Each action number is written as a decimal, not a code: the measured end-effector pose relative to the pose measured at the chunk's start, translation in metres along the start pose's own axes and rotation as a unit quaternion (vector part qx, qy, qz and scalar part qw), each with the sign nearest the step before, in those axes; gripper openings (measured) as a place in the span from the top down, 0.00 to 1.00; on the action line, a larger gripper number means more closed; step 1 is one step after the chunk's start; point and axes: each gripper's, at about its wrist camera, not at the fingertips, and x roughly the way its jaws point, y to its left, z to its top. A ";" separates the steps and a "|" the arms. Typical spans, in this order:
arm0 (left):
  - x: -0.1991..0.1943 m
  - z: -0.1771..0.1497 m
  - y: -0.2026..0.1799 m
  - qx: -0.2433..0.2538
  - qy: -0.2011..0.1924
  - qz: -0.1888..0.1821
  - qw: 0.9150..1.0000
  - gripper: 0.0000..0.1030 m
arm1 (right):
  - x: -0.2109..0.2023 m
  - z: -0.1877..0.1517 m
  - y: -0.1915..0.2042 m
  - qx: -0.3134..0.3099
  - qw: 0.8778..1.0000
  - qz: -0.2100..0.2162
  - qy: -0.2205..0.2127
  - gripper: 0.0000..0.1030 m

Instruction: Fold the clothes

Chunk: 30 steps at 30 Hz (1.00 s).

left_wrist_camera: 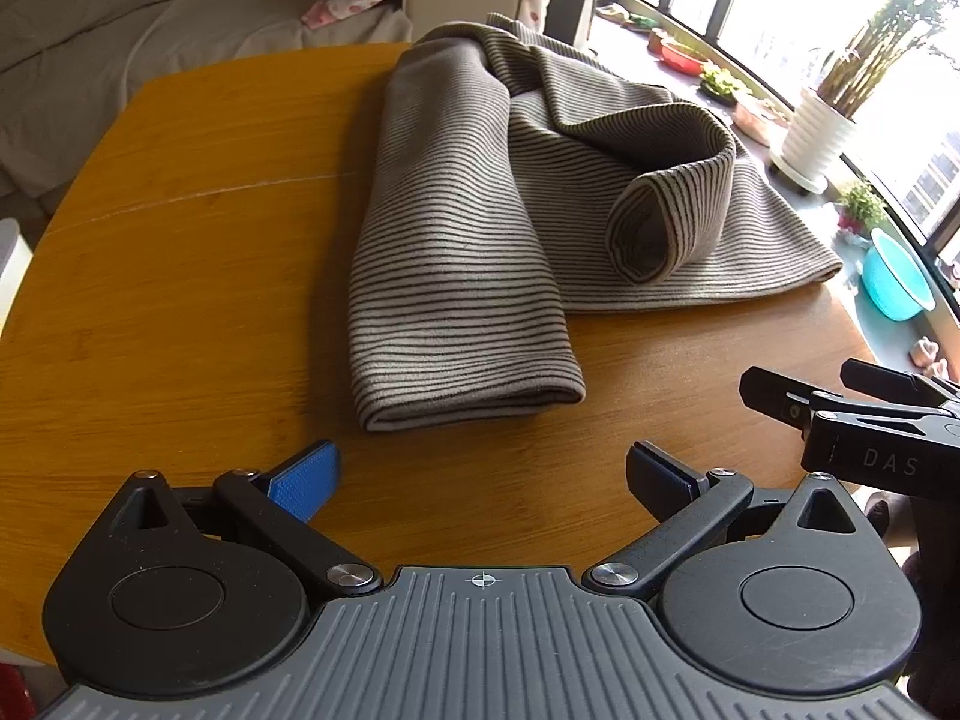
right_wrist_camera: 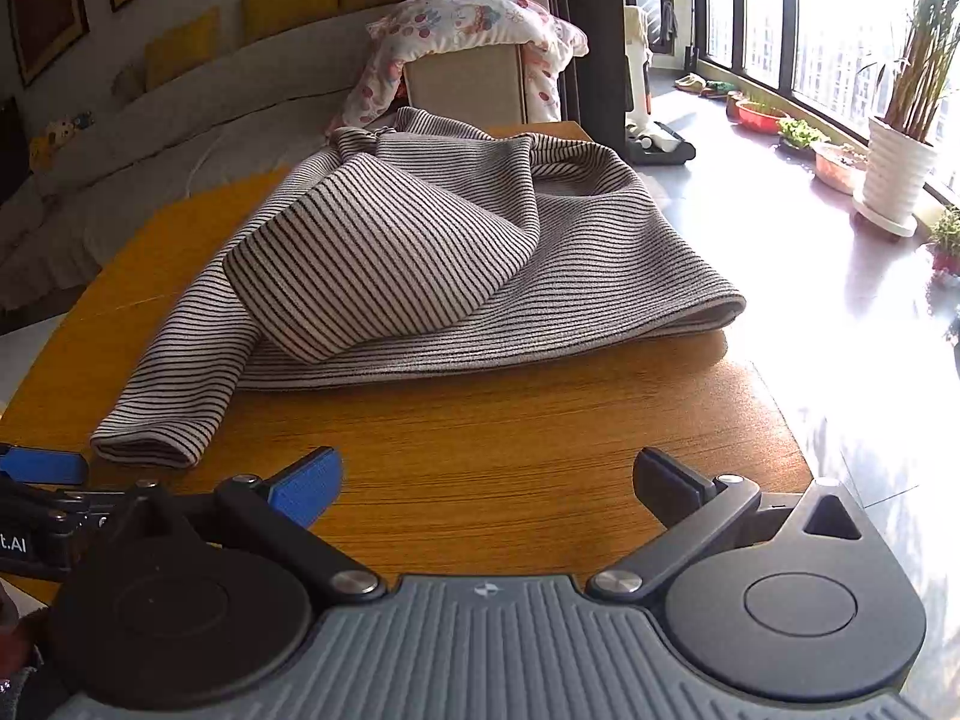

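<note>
A grey striped sweater (left_wrist_camera: 480, 228) lies crumpled on the wooden table (left_wrist_camera: 180, 300). One sleeve runs toward the near edge, and the other is looped over the body with its cuff open. In the right wrist view the sweater (right_wrist_camera: 420, 252) fills the table's middle, with a cuff at the near left. My left gripper (left_wrist_camera: 483, 474) is open and empty, just short of the near sleeve end. My right gripper (right_wrist_camera: 489, 480) is open and empty over bare table, short of the sweater's hem. The right gripper's side shows in the left wrist view (left_wrist_camera: 840, 420).
A sofa (right_wrist_camera: 180, 120) with a floral blanket (right_wrist_camera: 468, 18) over a box stands behind the table. The table's right edge (right_wrist_camera: 774, 408) drops to a shiny floor. Potted plants (right_wrist_camera: 894, 180) and a teal basin (left_wrist_camera: 894, 282) line the window.
</note>
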 end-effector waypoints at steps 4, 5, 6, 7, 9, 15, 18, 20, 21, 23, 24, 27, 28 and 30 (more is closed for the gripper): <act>-0.001 -0.002 0.010 -0.022 0.008 -0.028 0.999 0.00 | 0.000 0.000 0.000 0.011 1.000 0.002 0.003 0.00; -0.001 -0.003 0.012 -0.027 0.010 -0.034 0.999 0.00 | 0.003 0.001 -0.001 0.015 1.000 0.004 0.009 0.00; 0.000 -0.002 0.012 -0.025 0.014 -0.030 0.999 0.00 | 0.005 0.001 -0.002 0.018 1.000 0.007 0.016 0.00; 0.001 -0.001 0.012 -0.024 0.017 -0.027 0.999 0.00 | 0.008 0.002 -0.003 0.021 0.999 0.009 0.022 0.00; 0.000 -0.001 0.011 -0.025 0.018 -0.023 0.999 0.00 | 0.005 0.000 -0.004 0.022 1.000 0.013 0.016 0.00; 0.001 0.000 0.008 -0.029 0.026 -0.005 0.999 0.00 | 0.003 -0.003 0.000 0.016 1.000 0.011 0.012 0.00; 0.000 0.001 0.008 -0.030 0.028 -0.005 0.999 0.00 | 0.003 -0.003 0.002 0.014 1.000 0.010 0.012 0.00; 0.000 0.001 0.008 -0.031 0.028 -0.005 0.999 0.00 | 0.003 -0.003 0.002 0.013 1.000 0.010 0.013 0.00; 0.000 0.001 0.008 -0.031 0.028 -0.005 0.999 0.00 | 0.003 -0.003 0.002 0.013 1.000 0.009 0.013 0.00; -0.001 0.001 0.008 -0.031 0.029 -0.005 0.999 0.00 | 0.003 -0.003 0.003 0.012 1.000 0.009 0.014 0.00; -0.001 0.001 0.009 -0.031 0.029 -0.005 0.999 0.00 | 0.003 -0.003 0.003 0.012 1.000 0.008 0.014 0.00; 0.000 0.001 0.009 -0.031 0.029 -0.005 0.999 0.00 | 0.004 -0.003 0.002 0.012 1.000 0.009 0.014 0.00; 0.000 0.001 0.009 -0.031 0.029 -0.004 0.999 0.00 | 0.004 -0.003 0.002 0.012 1.000 0.009 0.014 0.00; 0.000 0.001 0.009 -0.031 0.029 -0.004 0.999 0.00 | 0.004 -0.003 0.002 0.012 1.000 0.009 0.014 0.00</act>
